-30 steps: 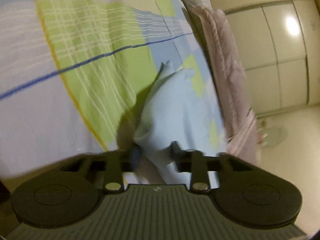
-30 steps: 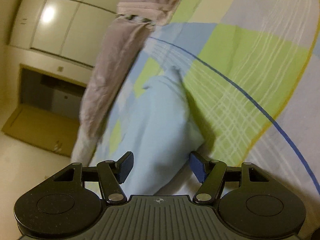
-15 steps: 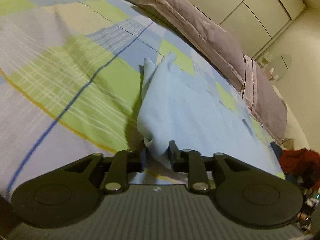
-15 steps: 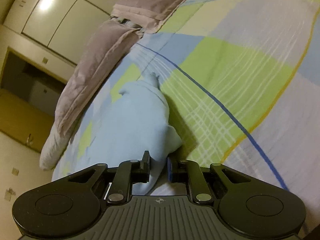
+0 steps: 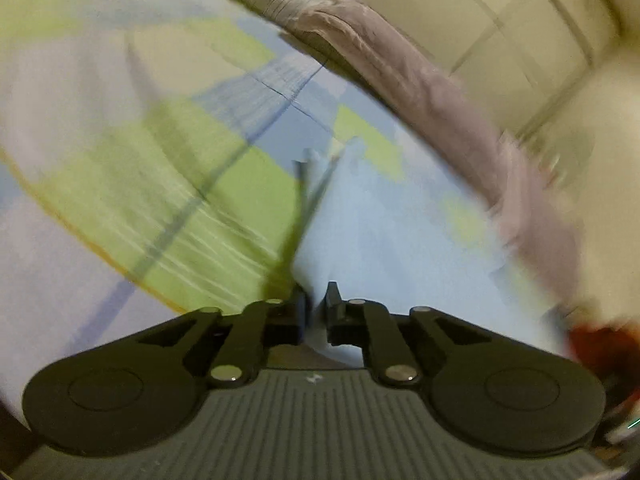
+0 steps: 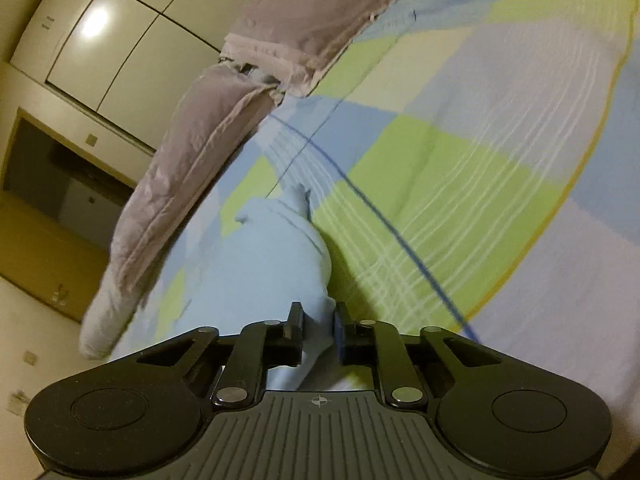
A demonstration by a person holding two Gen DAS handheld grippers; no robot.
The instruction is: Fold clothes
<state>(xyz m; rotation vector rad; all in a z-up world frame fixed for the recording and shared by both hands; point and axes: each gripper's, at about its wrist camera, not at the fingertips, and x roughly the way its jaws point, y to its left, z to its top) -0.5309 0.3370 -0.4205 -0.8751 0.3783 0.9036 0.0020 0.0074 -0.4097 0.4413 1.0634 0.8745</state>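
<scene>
A light blue garment (image 5: 380, 240) lies crumpled along the chequered bedsheet (image 5: 140, 184), its near edge gathered up. In the blurred left wrist view my left gripper (image 5: 316, 304) has its jaws closing, and its pads pinch a fold of that near edge. In the right wrist view the same garment (image 6: 276, 256) stretches away over the sheet (image 6: 440, 184). My right gripper (image 6: 318, 320) is also closing its jaws, with a bunch of the blue cloth pressed between the pads. The cloth under both grippers is hidden.
A mauve quilt and pillow (image 5: 400, 80) run along the far side of the bed (image 6: 192, 160). Pale wardrobe doors (image 6: 120, 40) stand behind them. A red item (image 5: 592, 344) lies at the lower right of the left view.
The right jaws went from wide apart around the garment to pinched on its near edge. The left view rolled back and forth while its jaws stayed on the cloth.
</scene>
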